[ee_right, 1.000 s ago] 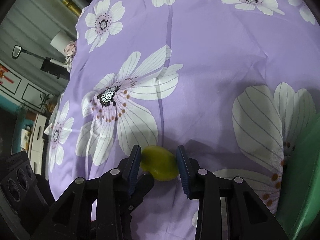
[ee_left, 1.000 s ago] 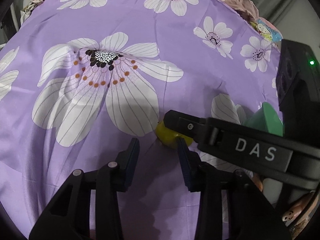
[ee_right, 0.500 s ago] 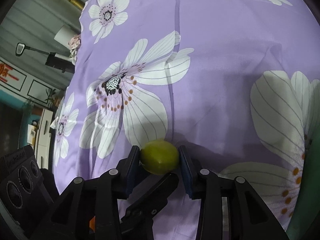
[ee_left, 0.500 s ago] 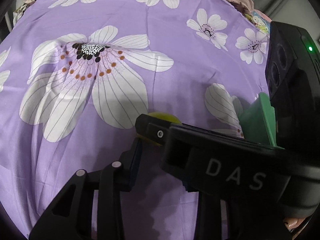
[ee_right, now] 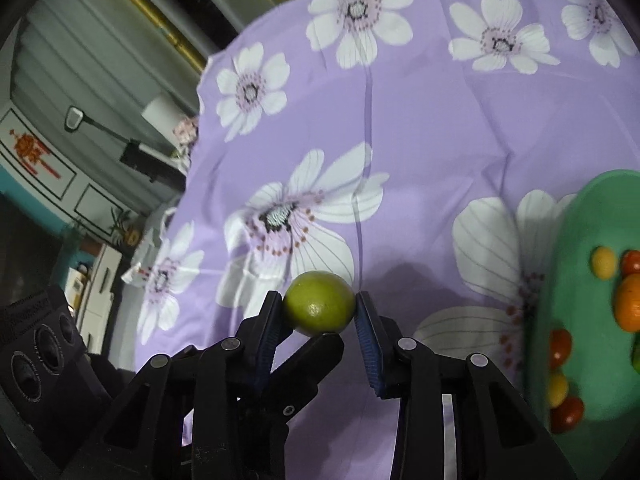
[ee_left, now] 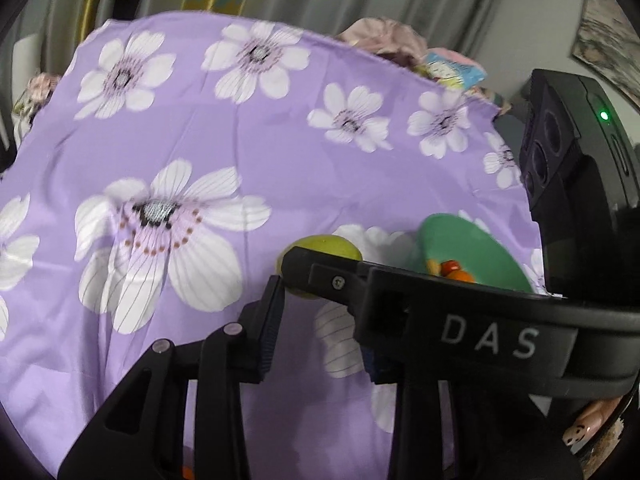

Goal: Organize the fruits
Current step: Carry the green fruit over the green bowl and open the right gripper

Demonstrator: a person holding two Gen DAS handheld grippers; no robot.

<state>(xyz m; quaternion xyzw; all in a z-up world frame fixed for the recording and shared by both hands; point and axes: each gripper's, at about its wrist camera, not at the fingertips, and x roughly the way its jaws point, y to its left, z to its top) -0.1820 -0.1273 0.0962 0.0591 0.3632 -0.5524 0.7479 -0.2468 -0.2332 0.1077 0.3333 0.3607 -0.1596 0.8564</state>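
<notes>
1. Right gripper (ee_right: 319, 302) – clamped on a green lime (ee_right: 320, 308), blue pads pressed to its two sides, jaws closing a touch tighter on it.
2. Lime held off the purple flowered cloth (ee_right: 440, 140), with a dim shadow on the cloth at about 2 o'clock from it in the right wrist view.
3. Left gripper (ee_left: 320, 320) – jaws partly apart, only cloth showing in the gap, nothing pinched. Only a strip of its right pad seen behind the right gripper's black finger, which crosses the left wrist view from 3 o'clock.
4. In the left wrist view, lime at about 12 o'clock from the left gripper's tips, just past them, half covered by that crossing finger. Contact between the left pad and the lime impossible to tell.
5. In the right wrist view, one left finger reaching in from 7 o'clock, its tip just under the lime.
6. Green plate (ee_right: 580, 280) at 3 o'clock from the lime, near but apart from it, lying on the cloth.
7. On the plate: an orange fruit (ee_right: 630, 304), red cherry tomatoes (ee_right: 560, 348), yellow cherry tomatoes (ee_right: 604, 263).
</notes>
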